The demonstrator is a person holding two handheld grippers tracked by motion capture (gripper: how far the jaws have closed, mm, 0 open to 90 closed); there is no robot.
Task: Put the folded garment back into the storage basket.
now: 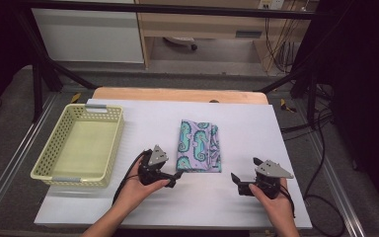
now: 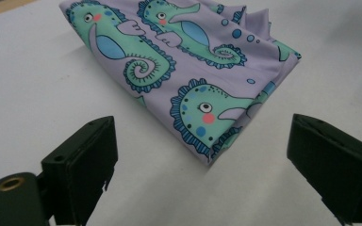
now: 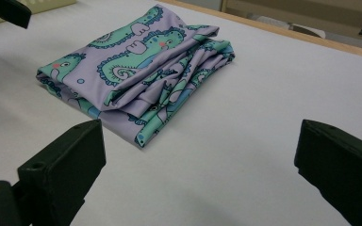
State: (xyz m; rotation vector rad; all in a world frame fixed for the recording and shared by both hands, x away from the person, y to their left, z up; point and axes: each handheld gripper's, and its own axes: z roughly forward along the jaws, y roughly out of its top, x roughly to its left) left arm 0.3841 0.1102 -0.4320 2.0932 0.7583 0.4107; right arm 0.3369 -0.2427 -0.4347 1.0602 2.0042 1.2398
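Observation:
A folded lilac cloth with green seahorses [image 1: 199, 145] lies in the middle of the white table [image 1: 256, 133]. My left gripper [image 1: 176, 177] sits just off its near left corner, jaws open and pointing at the cloth [image 2: 188, 70], with nothing between them. Its near corner lies a little ahead of the jaws, apart from them. My right gripper [image 1: 236, 181] rests to the cloth's right near the front edge, jaws wide open and empty. In the right gripper view the cloth [image 3: 136, 70] lies ahead and to the left, its layered folds facing me.
A pale yellow plastic basket [image 1: 79, 145] stands empty at the table's left side. A wooden strip [image 1: 177, 95] borders the far edge of the table. Cables trail from both grippers toward the front edge.

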